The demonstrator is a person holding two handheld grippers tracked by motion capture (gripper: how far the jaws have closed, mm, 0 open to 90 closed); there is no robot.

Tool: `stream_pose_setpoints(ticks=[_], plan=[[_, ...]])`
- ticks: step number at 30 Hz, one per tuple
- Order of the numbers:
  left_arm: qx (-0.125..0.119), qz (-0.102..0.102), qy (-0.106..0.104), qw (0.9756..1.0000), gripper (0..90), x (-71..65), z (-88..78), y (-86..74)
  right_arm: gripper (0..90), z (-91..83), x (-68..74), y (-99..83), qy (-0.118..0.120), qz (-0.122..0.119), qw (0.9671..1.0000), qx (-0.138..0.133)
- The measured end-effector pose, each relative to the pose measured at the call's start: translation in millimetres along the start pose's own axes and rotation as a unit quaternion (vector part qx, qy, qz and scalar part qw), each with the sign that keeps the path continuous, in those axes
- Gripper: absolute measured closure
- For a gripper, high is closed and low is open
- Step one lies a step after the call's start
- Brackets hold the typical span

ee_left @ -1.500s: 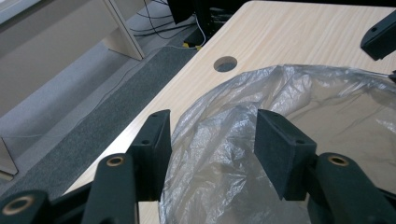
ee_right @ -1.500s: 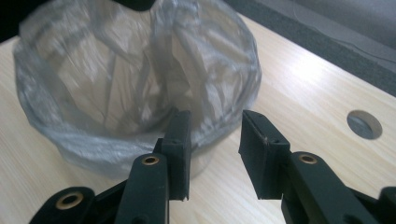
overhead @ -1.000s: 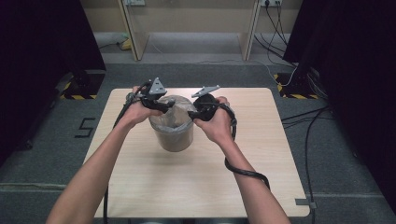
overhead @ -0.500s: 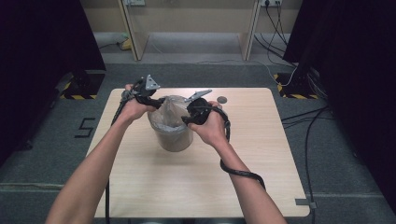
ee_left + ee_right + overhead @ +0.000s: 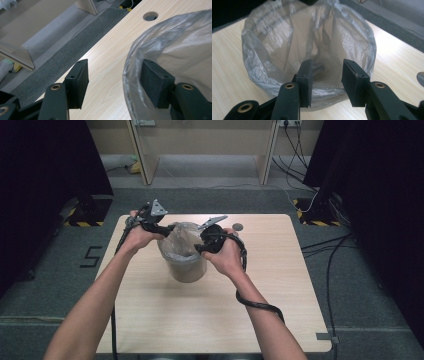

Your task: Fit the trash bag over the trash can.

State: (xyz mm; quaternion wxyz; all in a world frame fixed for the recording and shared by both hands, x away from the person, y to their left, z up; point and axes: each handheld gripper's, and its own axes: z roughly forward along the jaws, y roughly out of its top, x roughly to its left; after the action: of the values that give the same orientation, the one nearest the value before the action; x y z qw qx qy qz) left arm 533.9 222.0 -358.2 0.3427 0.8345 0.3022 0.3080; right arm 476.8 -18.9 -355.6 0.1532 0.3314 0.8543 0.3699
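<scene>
A round grey-brown bin (image 5: 189,269) stands at the table's middle, lined with a clear plastic bag (image 5: 181,240) whose mouth billows above the rim. My left gripper (image 5: 165,231) is at the bag's left edge. In the left gripper view it (image 5: 116,83) is open, with the bag's rim (image 5: 130,65) between the jaws and the right-hand jaw seen through the film. My right gripper (image 5: 199,248) is at the right edge. In the right gripper view it (image 5: 327,83) is open just above the bag's near rim (image 5: 322,96), looking into the bag (image 5: 312,42).
The light wooden table (image 5: 280,285) has a small round hole (image 5: 238,226) at the back right of the bin. Cables trail from both grippers. Beyond the table lie grey carpet, wooden furniture legs (image 5: 142,160) and floor cables (image 5: 330,245).
Both grippers have shifted a little to the left, and the right one has come down toward the bin's rim. The bag's mouth now stands wider.
</scene>
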Motion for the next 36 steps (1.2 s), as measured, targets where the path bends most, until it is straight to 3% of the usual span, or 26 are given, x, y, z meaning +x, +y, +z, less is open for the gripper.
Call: stream_pose_setpoints(ticks=[3,6,9,15,20,23,26,29,36], plan=[[-0.002,-0.008,-0.009,0.9999,38.1,-4.0,-8.4,-2.7,60.4,-2.3,0.4,2.5,-0.001,0.001,0.9999,-0.011],[0.010,0.007,-0.011,0.9999,37.7,-9.7,-14.1,-9.7,60.0,-1.2,3.1,2.8,0.001,-0.003,1.0000,-0.008],[0.020,0.007,-0.010,0.9997,36.8,-12.0,-17.4,-18.0,59.8,-0.2,6.1,1.5,0.003,-0.002,1.0000,-0.006],[0.035,-0.003,-0.005,0.9994,36.8,-6.7,-23.3,-30.1,59.4,-3.3,6.9,0.5,0.001,0.000,1.0000,-0.007],[0.017,-0.014,-0.005,0.9998,33.0,-6.6,-24.3,-28.3,58.6,-4.5,6.6,0.4,0.000,0.001,0.9999,-0.011],[0.008,-0.029,-0.001,0.9996,23.0,-8.9,-24.9,-26.5,57.8,-7.2,5.6,0.4,-0.001,0.002,0.9999,-0.016],[-0.009,-0.025,-0.007,0.9996,15.1,-10.2,-29.7,-25.9,56.4,-11.7,2.5,-0.8,-0.002,0.008,0.9997,-0.023],[-0.021,-0.029,-0.010,0.9993,15.1,-10.4,-35.3,-26.3,53.5,-16.9,-2.5,-3.3,-0.009,0.011,0.9994,-0.031],[-0.053,-0.069,-0.015,0.9961,15.2,-7.1,-52.1,-34.9,49.6,-27.1,-16.6,-15.5,-0.023,0.032,0.9983,-0.043]])
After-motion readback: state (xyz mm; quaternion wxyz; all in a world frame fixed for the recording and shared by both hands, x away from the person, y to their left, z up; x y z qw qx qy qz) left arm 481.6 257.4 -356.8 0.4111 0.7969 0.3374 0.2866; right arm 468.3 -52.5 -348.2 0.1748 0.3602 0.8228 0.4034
